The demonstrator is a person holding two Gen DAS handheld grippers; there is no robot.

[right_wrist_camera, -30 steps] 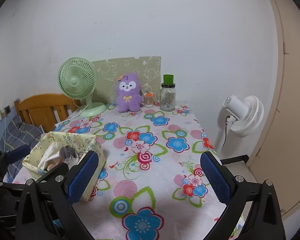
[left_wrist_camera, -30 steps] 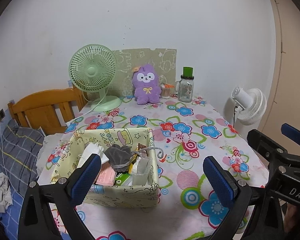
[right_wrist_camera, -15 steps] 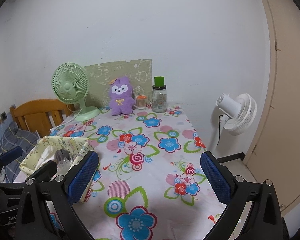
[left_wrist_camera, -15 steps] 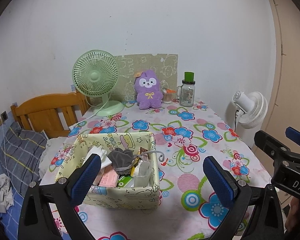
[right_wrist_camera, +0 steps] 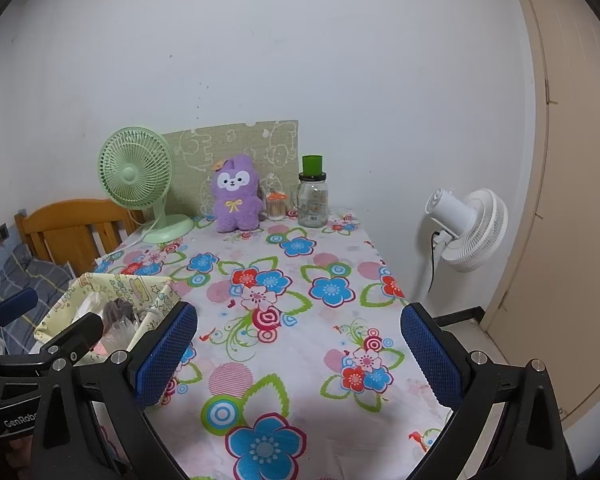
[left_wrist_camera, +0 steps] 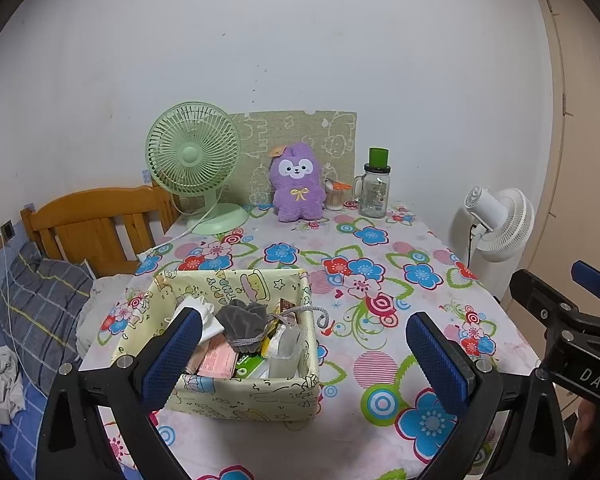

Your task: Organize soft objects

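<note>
Fabric bin of soft things (grey pouch on top) sits on worktop directly below left hand-held gripper, jaws spread, empty. Right hand-held gripper, also spread and empty, faces bare cloth; bin lies to its left. Left nearer.

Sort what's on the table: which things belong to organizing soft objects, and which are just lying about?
Job:
plush toy
fabric basket
grey pouch

Lying about:
green fan
glass jar
toothpick holder
white fan
</note>
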